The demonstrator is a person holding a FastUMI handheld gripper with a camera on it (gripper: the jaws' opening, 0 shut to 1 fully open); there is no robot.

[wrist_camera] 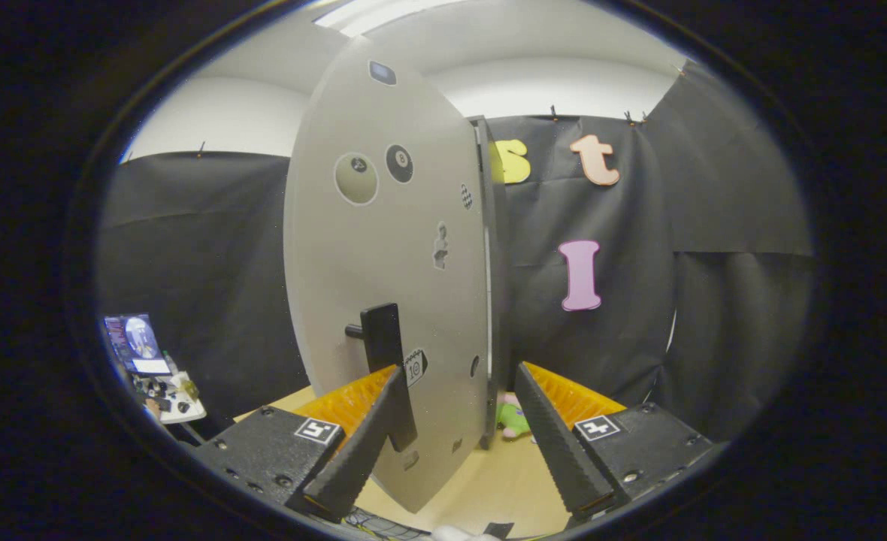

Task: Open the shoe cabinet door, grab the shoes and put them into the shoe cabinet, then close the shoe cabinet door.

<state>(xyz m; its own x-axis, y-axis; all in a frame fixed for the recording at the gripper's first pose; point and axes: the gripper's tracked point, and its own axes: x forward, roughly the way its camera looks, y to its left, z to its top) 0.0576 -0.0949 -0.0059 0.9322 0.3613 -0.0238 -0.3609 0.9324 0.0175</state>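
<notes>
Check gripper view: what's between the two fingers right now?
The cabinet door, edge-on, its lower edge between the open fingers; the black handle sits by one finger. Neither visibly presses it.

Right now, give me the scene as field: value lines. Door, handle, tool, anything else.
door: grey door swung partly open, seen edge-on, its free edge between the tool's fingers
handle: black bar handle on the door's face, by the left finger
tool: tool open, fingers straddling the door edge, not pressing it
floor: tan floor
beyond: green and pink toy on the floor past the door
shoes: cannot tell
</notes>
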